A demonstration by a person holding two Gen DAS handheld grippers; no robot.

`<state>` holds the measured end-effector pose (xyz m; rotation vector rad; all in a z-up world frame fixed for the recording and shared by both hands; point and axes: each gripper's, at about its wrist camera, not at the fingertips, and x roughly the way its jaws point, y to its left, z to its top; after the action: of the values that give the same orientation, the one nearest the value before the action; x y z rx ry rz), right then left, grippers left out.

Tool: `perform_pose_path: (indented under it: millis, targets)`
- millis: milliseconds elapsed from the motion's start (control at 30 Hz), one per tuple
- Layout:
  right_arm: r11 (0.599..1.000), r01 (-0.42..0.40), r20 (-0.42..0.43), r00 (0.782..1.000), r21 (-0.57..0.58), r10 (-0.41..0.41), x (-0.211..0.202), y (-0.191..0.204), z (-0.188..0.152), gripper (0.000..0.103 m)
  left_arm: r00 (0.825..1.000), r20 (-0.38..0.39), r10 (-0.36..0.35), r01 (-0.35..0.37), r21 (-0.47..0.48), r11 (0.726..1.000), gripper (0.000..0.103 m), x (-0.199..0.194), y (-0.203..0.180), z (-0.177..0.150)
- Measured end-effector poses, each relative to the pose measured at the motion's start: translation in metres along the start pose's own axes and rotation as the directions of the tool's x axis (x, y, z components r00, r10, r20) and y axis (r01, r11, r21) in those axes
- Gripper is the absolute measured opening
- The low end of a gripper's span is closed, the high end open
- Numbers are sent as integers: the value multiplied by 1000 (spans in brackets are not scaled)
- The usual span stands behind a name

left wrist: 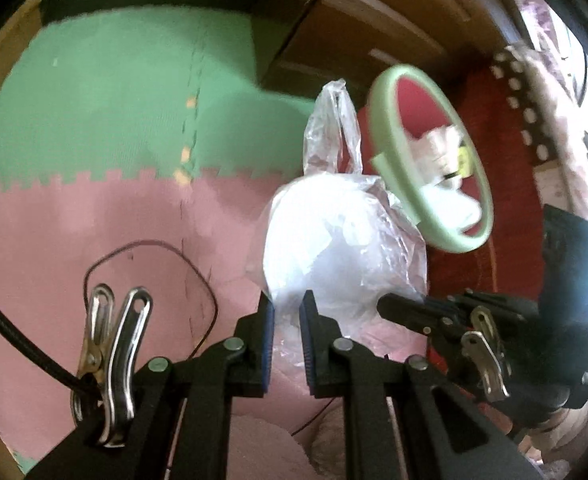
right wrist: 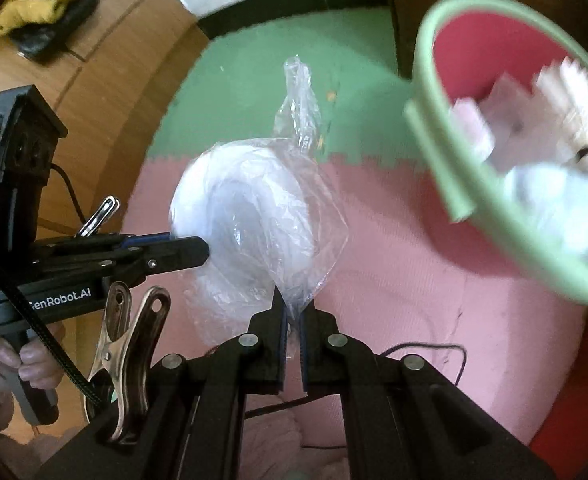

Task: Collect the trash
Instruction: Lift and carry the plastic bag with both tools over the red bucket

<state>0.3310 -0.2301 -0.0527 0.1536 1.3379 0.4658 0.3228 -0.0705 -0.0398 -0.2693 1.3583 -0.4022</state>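
We hold a clear plastic bag (right wrist: 254, 216) of white trash above the pink and green floor mat (left wrist: 94, 220), beside the green-rimmed red bin (left wrist: 430, 160); the left gripper (left wrist: 288, 320) and right gripper (right wrist: 293, 312) both have their fingers clenched on the bag's film.

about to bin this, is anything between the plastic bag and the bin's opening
Nothing visible. The plastic bag hangs from the left gripper and right gripper, both shut on its film. The bin sits beside it, opening clear, with paper trash already inside.
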Motion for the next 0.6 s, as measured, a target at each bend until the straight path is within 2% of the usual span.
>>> perform_pose_path:
  millis: [267, 467, 600]
  targets:
    - [1000, 17, 133, 991, 25, -20, -69, -4, 15, 6, 996, 81, -22, 13, 115, 993, 12, -42, -59, 30]
    - [995, 41, 214, 975, 91, -60, -108, -22, 17, 6, 995, 100, -30, 11, 188, 982, 12, -42, -104, 54]
    - [994, 44, 261, 963, 103, -69, -132, -47, 16, 6, 993, 113, -14, -8, 190, 982, 12, -33, -136, 63]
